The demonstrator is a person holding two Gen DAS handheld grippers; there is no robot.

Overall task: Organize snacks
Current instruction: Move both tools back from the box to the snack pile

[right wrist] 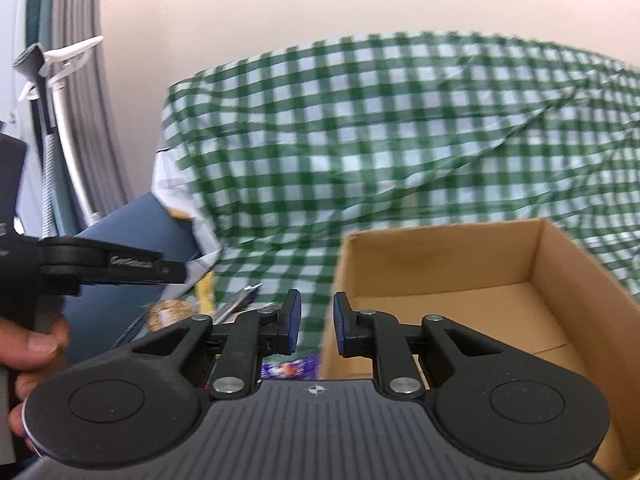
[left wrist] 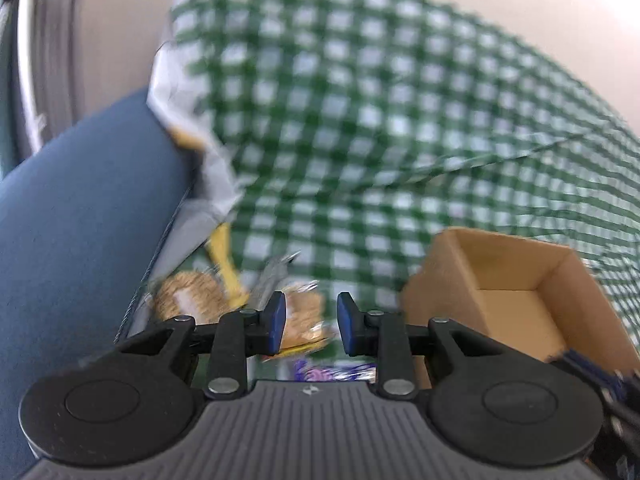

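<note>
One cardboard box [right wrist: 440,264], one checked cloth [right wrist: 360,140] (snack packets blurred, uncountable).

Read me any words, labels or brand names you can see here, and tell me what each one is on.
None reads clearly.
Left gripper: raised lettering on its side arm, too blurred to spell out.
Purple wrapper: print too blurred and mostly hidden.
Yellow snack packet: no readable print.
Cardboard box: no writing visible.

Empty tongs [right wrist: 314,322] slightly apart, cardboard box [right wrist: 440,264], green checked cloth [right wrist: 380,128]

Snack pkts [left wrist: 304,316] beside open cardboard box [left wrist: 516,276]
</note>
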